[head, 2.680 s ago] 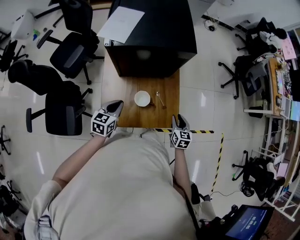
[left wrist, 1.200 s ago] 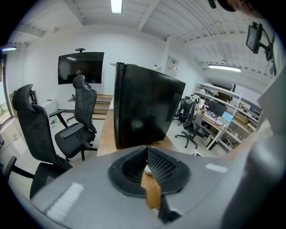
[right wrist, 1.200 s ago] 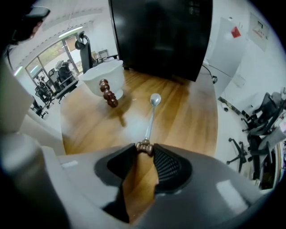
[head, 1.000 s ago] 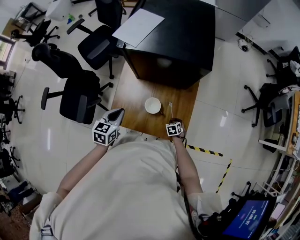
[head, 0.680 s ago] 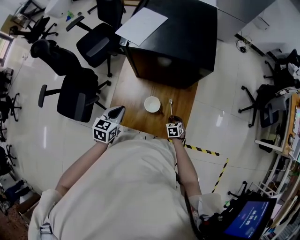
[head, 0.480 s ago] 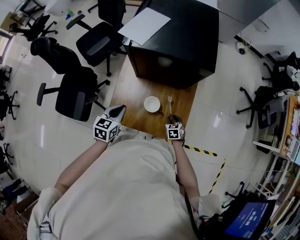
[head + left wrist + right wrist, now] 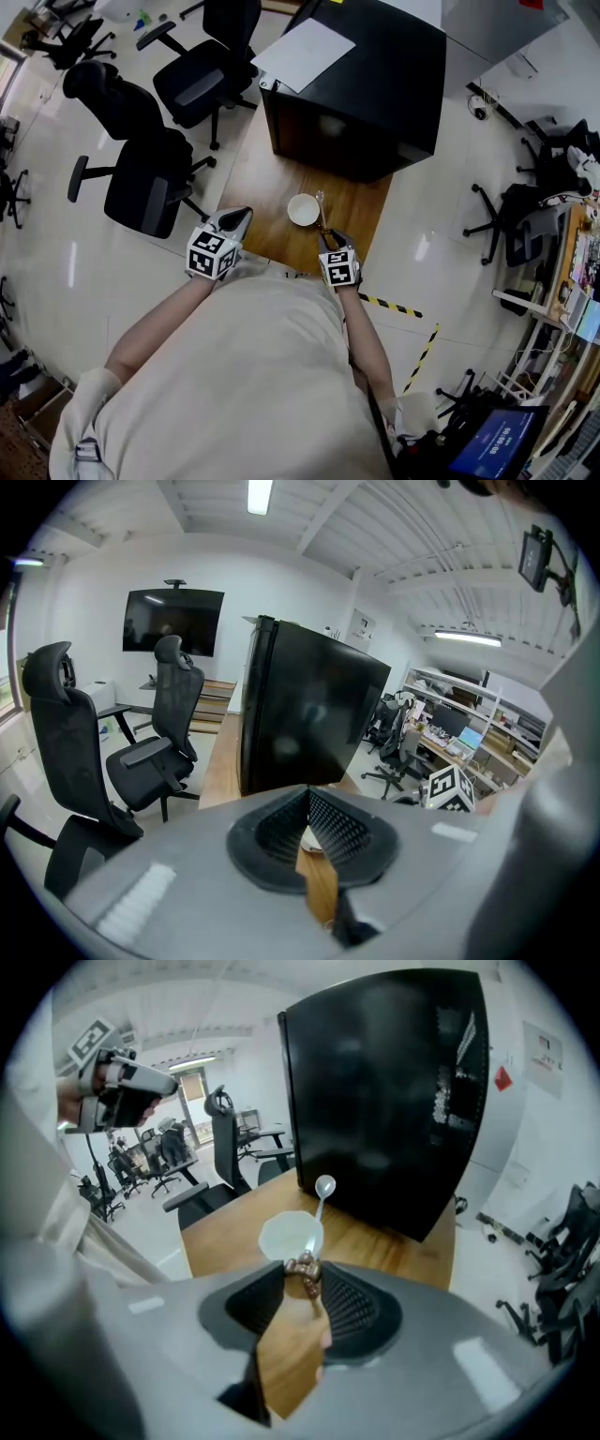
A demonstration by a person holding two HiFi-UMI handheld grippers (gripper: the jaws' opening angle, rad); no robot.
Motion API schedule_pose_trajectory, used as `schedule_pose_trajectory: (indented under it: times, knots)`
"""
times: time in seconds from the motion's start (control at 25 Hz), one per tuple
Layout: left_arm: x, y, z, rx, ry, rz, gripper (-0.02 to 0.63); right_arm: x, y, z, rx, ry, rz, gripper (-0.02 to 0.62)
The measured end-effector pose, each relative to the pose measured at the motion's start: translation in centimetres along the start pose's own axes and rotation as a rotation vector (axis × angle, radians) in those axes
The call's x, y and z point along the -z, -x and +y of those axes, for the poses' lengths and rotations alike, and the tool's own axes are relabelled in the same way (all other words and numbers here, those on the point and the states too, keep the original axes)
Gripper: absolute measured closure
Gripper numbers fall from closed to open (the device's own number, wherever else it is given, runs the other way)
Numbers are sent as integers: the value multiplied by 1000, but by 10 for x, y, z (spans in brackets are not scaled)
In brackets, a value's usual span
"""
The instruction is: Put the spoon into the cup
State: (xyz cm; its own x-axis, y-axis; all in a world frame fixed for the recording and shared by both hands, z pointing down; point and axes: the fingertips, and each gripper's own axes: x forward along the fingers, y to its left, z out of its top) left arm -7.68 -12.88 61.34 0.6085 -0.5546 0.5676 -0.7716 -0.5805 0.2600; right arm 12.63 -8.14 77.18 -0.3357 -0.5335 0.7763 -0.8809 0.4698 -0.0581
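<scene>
My right gripper (image 7: 306, 1277) is clenched on the brown tail of the spoon (image 7: 322, 1199). The spoon's long axis runs straight away along the jaws, bowl end farthest and raised, toward the black cabinet (image 7: 384, 1101). The white cup (image 7: 287, 1238) stands on the counter (image 7: 403, 1241) just ahead of and below the tips. The head view alone shows my left gripper (image 7: 234, 220) well off to the left, closed on nothing.
</scene>
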Motion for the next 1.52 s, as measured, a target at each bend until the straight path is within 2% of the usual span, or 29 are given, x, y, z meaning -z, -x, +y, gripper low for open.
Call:
schedule_pose_trajectory:
  times: [0.28, 0.52, 1.08, 1.52]
  knots:
    - [3, 2, 2, 6, 9, 3, 603, 1, -16, 23, -84, 83, 52, 469]
    - [5, 3, 7, -3, 32, -6, 603, 12, -28, 29, -122, 34, 117, 468]
    - [9, 13, 27, -43, 86, -40, 603, 21, -37, 29, -136, 69, 216, 468]
    - [8, 16, 47, -69, 106, -63, 603, 18, -48, 25, -130, 79, 235, 468]
